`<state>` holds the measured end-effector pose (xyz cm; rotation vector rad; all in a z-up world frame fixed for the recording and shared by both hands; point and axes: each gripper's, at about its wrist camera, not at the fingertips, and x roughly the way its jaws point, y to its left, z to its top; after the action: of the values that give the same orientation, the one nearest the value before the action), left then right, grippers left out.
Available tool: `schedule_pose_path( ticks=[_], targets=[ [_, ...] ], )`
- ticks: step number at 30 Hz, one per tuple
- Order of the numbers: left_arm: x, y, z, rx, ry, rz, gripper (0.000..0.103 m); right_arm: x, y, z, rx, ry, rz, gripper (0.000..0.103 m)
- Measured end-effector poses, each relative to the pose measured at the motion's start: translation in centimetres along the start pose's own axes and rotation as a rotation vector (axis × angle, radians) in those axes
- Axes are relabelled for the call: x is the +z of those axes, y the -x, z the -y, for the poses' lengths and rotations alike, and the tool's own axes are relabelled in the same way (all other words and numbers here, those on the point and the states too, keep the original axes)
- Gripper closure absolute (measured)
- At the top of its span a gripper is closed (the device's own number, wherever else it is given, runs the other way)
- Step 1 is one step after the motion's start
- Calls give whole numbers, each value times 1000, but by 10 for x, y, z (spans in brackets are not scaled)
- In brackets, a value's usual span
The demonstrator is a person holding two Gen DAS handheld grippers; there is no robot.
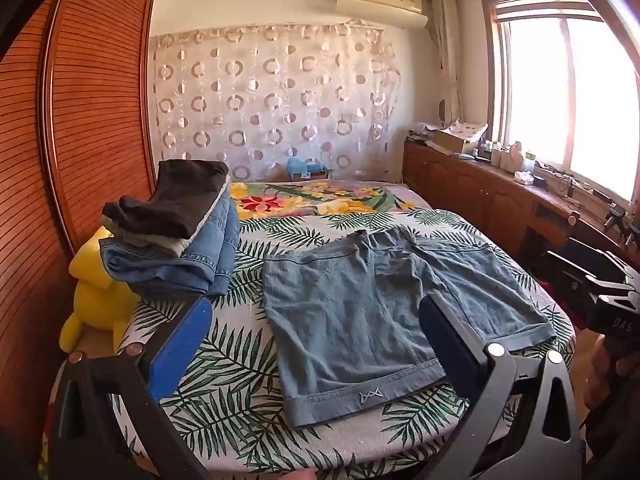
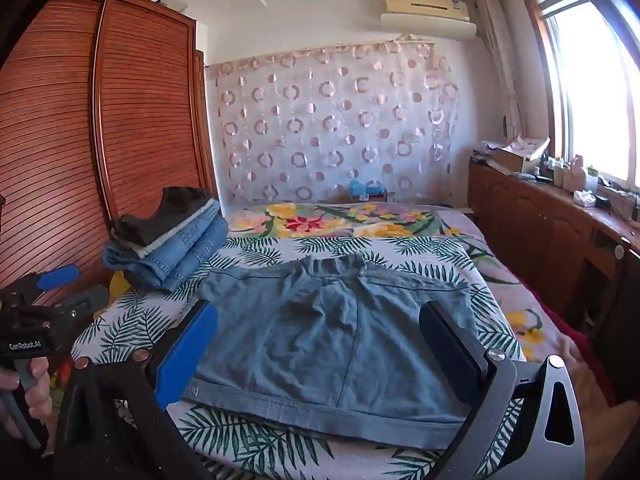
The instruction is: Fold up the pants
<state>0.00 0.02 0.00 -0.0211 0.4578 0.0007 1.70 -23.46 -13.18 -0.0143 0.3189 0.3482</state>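
Your blue shorts (image 1: 380, 304) lie spread flat on the leaf-print bed (image 1: 224, 392) at centre frame in both views; your left gripper (image 1: 316, 344) hovers at the lower edge with jaws wide apart, holding nothing; your right gripper (image 2: 320, 348) does the same, jaws gaping over the cloth; a stack of folded clothes (image 1: 176, 232) sits at left.

Bedroom surroundings beyond the claw

Ahead-left of the claw, a stack of folded dark and denim clothes (image 1: 172, 236) sits on the palm-leaf-print bedspread (image 1: 224, 396), a yellow plush toy (image 1: 96, 296) beside it; slatted reddish wooden wardrobe doors (image 1: 92, 112) farther left, circle-patterned sheer curtain (image 1: 272, 100) straight ahead, cluttered wooden sideboard (image 1: 480, 188) right, cream wall air conditioner (image 1: 380, 0) above.
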Motion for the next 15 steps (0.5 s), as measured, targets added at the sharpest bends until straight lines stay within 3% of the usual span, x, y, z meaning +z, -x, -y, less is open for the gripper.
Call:
schedule_pose_path(
  ticks=[15],
  targets=[
    [-1, 0, -1, -5, 2, -4, 0, -3, 2, 0, 2, -6, -1, 2]
  ],
)
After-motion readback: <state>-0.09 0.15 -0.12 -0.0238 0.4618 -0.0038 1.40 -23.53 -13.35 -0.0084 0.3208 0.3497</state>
